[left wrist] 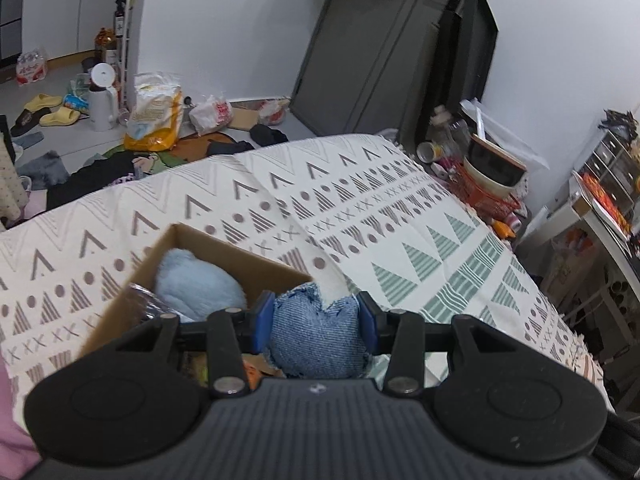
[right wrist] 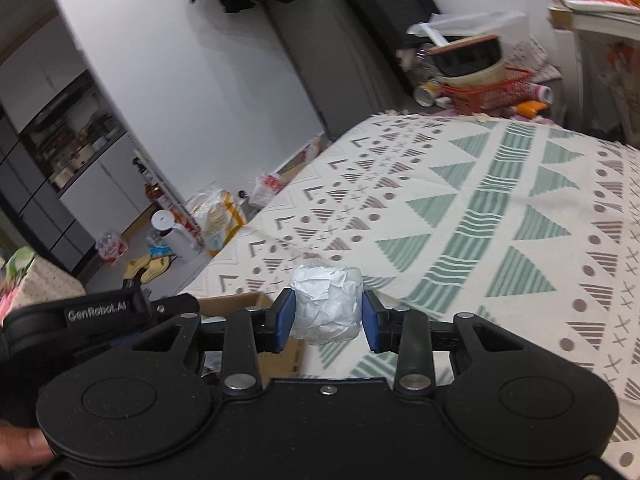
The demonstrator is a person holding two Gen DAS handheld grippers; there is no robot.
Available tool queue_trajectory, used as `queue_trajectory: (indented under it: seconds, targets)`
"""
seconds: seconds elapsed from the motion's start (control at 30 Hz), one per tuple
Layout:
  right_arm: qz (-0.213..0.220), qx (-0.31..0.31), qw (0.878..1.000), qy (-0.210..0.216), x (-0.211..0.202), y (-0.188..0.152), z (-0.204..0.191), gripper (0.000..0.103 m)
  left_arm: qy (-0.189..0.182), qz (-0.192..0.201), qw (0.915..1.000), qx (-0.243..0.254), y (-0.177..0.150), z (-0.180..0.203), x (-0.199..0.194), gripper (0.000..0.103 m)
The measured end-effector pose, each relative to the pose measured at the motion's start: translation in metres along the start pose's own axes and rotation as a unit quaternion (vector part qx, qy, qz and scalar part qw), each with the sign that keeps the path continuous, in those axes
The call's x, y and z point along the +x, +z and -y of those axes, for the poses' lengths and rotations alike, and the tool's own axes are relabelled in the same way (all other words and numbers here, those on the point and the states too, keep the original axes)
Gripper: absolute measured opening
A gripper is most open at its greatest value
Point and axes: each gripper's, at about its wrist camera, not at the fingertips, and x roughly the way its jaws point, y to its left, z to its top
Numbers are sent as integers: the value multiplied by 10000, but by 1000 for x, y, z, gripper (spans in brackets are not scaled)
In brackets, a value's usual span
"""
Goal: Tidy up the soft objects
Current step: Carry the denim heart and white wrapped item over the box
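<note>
My left gripper (left wrist: 316, 322) is shut on a blue denim pouch (left wrist: 320, 336) and holds it at the near right corner of an open cardboard box (left wrist: 224, 248). A pale blue plush (left wrist: 196, 284) and a shiny crinkled packet (left wrist: 148, 304) lie inside the box. My right gripper (right wrist: 328, 320) is shut on a white crumpled paper ball (right wrist: 326, 304), above the patterned cloth (right wrist: 480, 220). The box edge (right wrist: 228, 304) and the left gripper body (right wrist: 100, 312) show at the left of the right wrist view.
The patterned cloth (left wrist: 360, 200) covers the whole table. A red basket with bowls (left wrist: 488, 184) and bottles stands at the far right corner. Bags, slippers and a white kettle (left wrist: 102, 96) lie on the floor beyond the far edge. Shelves (left wrist: 612, 184) stand at the right.
</note>
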Motion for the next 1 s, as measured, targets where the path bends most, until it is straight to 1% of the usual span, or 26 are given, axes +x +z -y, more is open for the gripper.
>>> queue_trajectory:
  seconds: [0.03,0.2,0.37,0.5,0.6,0.73,0.87,1.0]
  targets:
    - [-54,-109,9999,59,4,-3,-9,35,13,10,10000,-25,2,-5,-1,43]
    - [-180,-237,9995,92,15,-10,-23,35,98,-20,9999,-118,9,-27,-1,43]
    - [-174,-406,9990,112,22,-15,-40,35,122,-181,9995,-235,12,-47,8,43]
    - [-61,-522,9986,80,24,-18,-52,35,74,-313,9989,-341,10,-59,17,44]
    - [17,-550,9984,117,27,-17,-59,35,-111,-379,9976,-561,7,-71,24,44]
    - [101,-592,9980,170,33,-17,-67,35,-191,-429,9966,-675,7,-82,31,49]
    - [52,-591,9980,232,44,-17,-72,35,-366,-717,9915,-1020,8,-99,41,63]
    - [-22,-650,9977,180,55,-20,-80,35,-196,-678,9912,-1119,10,-114,45,64]
